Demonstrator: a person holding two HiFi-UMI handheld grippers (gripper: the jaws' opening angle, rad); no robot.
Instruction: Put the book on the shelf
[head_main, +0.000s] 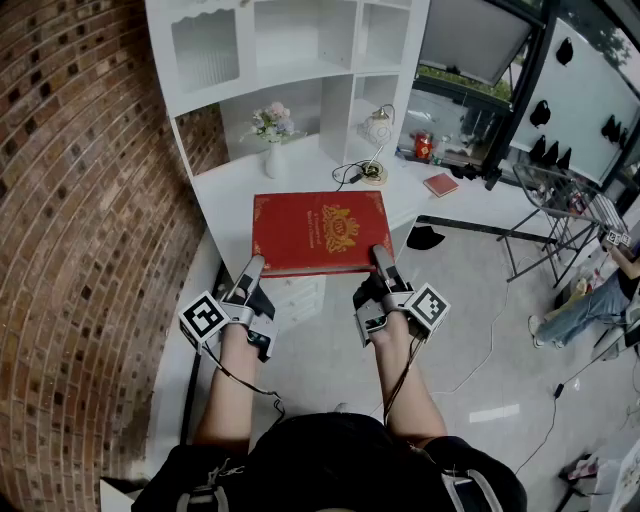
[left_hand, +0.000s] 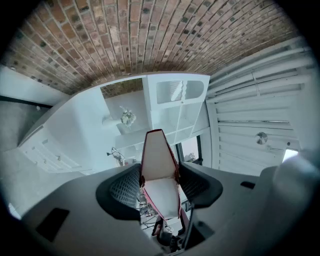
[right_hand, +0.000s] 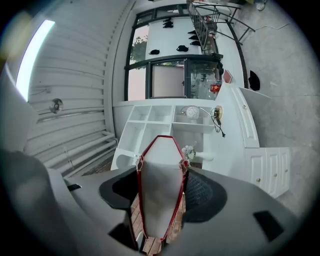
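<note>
Brick wall (head_main: 80, 200) beside white desk (head_main: 230, 195); book (head_main: 320, 232) held above.

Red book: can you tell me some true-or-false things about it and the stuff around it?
1. The left gripper and the right gripper both hold the red book. True.
2. The red book already stands on the shelf. False: it is held flat in front of the shelf, by its near edge.
3. A white vase with flowers stands beyond the book. True.
4. The wall on the left is painted blue. False: it is a brick wall.
</note>
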